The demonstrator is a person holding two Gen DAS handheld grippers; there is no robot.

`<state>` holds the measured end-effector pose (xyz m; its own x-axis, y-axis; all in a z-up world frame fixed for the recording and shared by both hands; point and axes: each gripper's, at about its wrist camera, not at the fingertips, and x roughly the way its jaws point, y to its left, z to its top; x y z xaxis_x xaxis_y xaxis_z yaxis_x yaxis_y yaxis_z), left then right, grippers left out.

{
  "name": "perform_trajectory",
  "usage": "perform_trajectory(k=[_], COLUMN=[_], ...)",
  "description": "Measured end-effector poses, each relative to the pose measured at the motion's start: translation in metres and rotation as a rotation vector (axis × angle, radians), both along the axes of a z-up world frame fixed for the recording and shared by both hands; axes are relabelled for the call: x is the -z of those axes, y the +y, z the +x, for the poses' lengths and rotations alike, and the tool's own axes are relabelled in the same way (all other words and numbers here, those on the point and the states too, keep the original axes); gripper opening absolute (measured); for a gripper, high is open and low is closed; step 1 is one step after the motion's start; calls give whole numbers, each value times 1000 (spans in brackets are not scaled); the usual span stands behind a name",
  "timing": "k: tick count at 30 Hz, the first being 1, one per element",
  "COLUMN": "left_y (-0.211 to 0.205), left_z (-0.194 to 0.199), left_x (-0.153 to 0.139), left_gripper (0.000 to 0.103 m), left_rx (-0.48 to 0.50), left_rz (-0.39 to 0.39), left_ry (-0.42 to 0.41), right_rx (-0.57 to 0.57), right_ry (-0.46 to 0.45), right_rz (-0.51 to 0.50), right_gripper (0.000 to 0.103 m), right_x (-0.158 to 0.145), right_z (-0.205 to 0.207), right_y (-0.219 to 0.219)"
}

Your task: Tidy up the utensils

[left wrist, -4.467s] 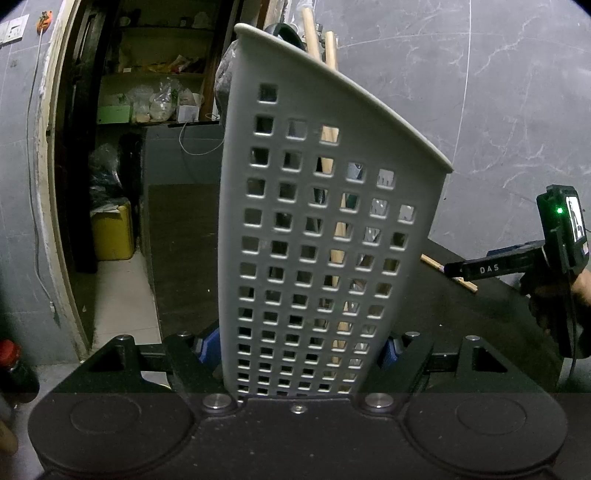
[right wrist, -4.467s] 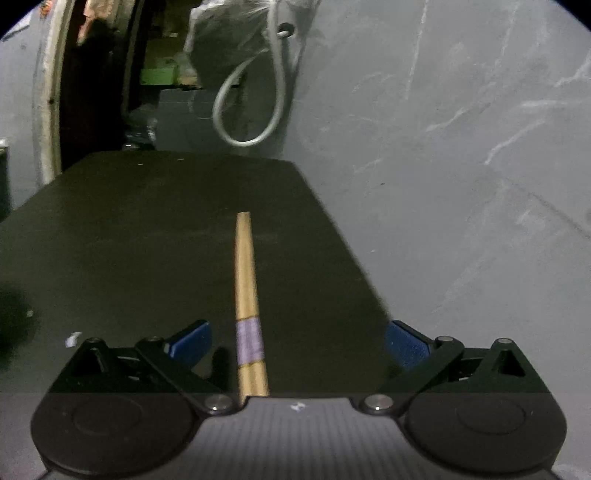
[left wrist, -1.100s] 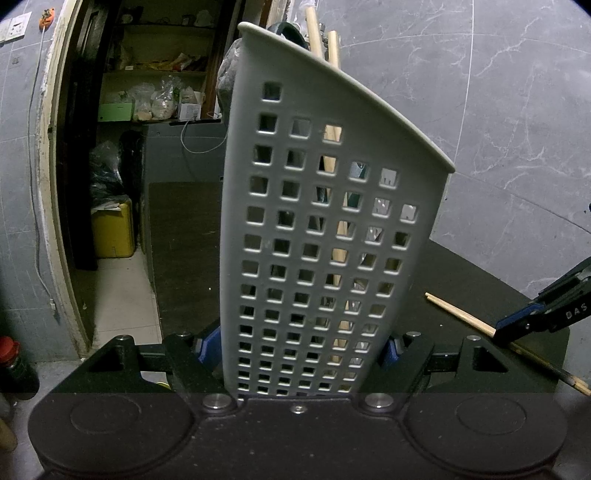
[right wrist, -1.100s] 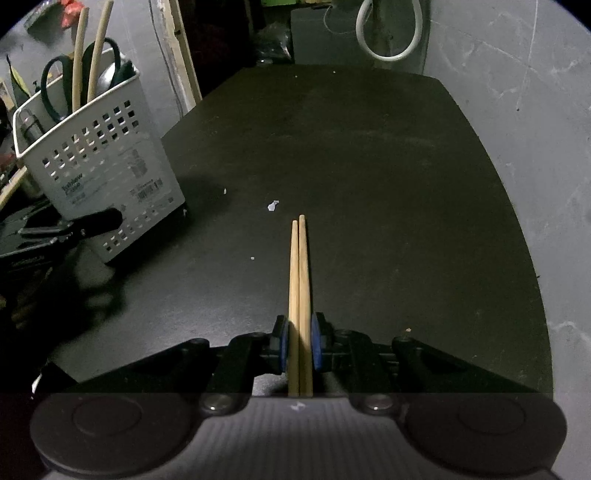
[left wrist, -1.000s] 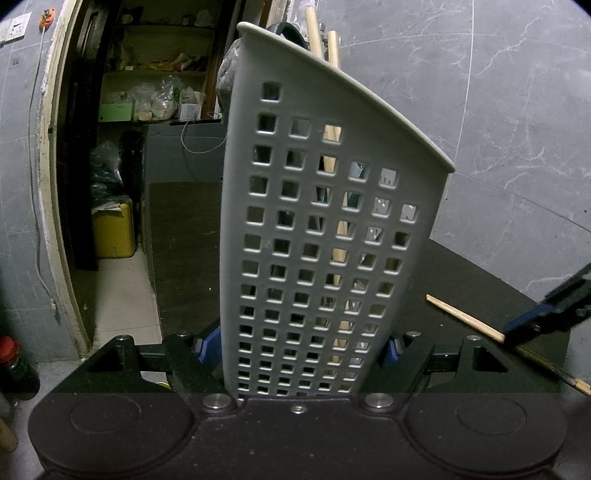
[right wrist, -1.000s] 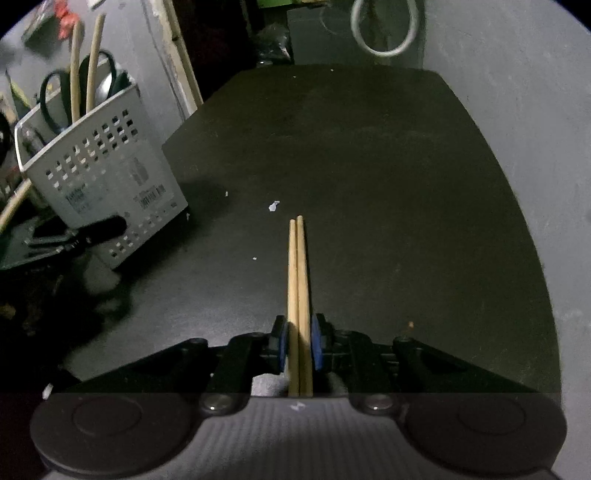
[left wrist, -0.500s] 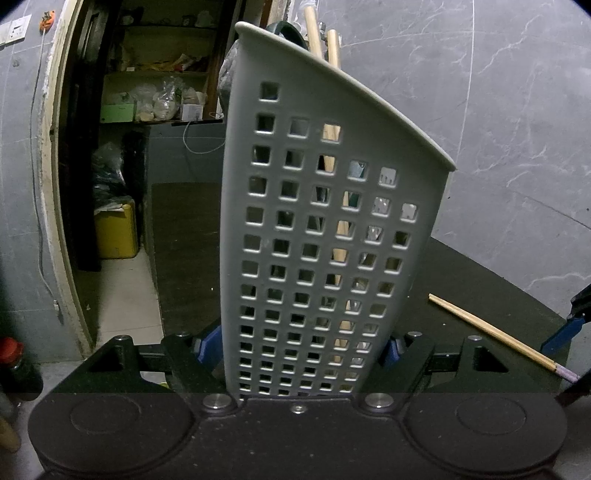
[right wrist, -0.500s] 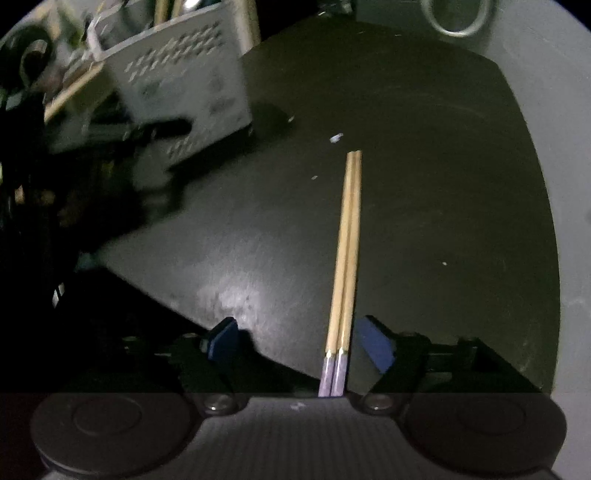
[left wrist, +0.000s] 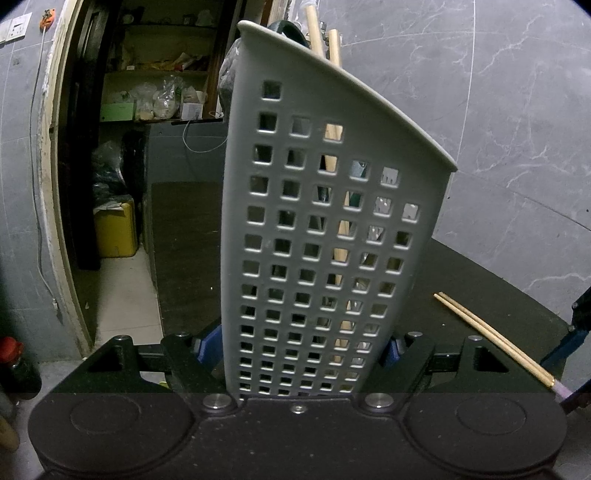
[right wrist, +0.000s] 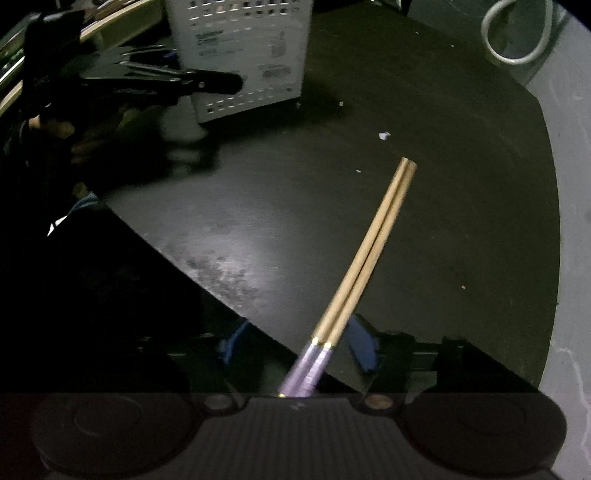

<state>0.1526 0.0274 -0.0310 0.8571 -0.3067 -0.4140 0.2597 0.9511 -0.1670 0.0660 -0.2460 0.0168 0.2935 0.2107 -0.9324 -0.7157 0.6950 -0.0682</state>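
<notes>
My left gripper (left wrist: 300, 347) is shut on the base of a grey perforated utensil basket (left wrist: 332, 206) and holds it upright on the black table (left wrist: 461, 280). Wooden handles and metal utensils stand inside it. A pair of wooden chopsticks (right wrist: 373, 243) with purple ends lies on the table, slanting between the blue pads of my right gripper (right wrist: 299, 345). The jaws are closing, with a gap left at the pads. The chopsticks (left wrist: 491, 336) also show at the right of the left wrist view, next to a blue pad of the right gripper (left wrist: 570, 332).
The basket (right wrist: 240, 55) stands at the table's far left in the right wrist view. A grey marble wall (left wrist: 498, 110) runs behind the table. A doorway with shelves and a yellow container (left wrist: 114, 232) lies to the left. A white hose loop (right wrist: 517, 33) hangs beyond the table's far end.
The right gripper let go of the chopsticks, opened wide and rolled. The pair now lies on the table, slanted in its view. The left gripper and basket have not moved.
</notes>
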Motion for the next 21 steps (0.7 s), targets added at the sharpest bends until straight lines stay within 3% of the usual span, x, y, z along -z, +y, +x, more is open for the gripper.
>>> perform_trajectory(k=[3,9,13,18,21], left_y=[-1,0,0,1,0], left_z=[0,0,0,0,0], left_x=[0,0,0,0,1], left_gripper=[80,80,80,81,81], left_rx=[0,1,1,3,2], left_rz=[1,-1,-2,-7,-6], left_ry=[0,0,0,1,2], right_rx=[23,249,313,322,340], right_ry=[26,78,32,9,11], right_rz=[41,186,140,121,121], right_gripper=[54,60,58,15,14], right_x=[-2,-3,-2,-3,-3], right_z=[5,38,53,66,79], right_y=[0,-25,-20,-8,-7])
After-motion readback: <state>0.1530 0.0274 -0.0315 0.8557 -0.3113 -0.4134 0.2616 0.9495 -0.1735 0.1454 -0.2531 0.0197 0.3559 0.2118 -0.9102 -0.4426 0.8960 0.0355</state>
